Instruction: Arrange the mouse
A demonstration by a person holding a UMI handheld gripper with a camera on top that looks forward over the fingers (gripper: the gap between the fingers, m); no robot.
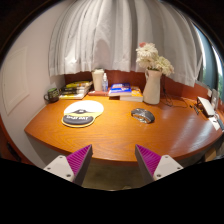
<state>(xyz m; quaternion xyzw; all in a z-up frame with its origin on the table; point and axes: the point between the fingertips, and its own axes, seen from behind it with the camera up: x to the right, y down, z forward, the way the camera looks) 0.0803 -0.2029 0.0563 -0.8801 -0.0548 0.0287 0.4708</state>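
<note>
Item: computer mouse (143, 116), dark and grey, lying flat on a curved wooden desk (110, 135), well beyond the fingers and right of a round mouse pad (82, 114) with a dark centre.

Holder: hand-held gripper (113, 160), fingers spread wide with nothing between the purple pads (76, 160); it hangs above the desk's near edge.

Handling (a judgement): likely light, rigid, with a smooth plastic shell that may slip; best pinched across its two long sides, low on the body, clear of the buttons.

Other contents: white vase of pale flowers (152, 82) behind the mouse; bottle (99, 80); stacked books (124, 91); white curtains behind.

Unclear: the mouse's exact heading, and whether a cable trails from it. An object (209, 108) at the desk's far right is cut off.
</note>
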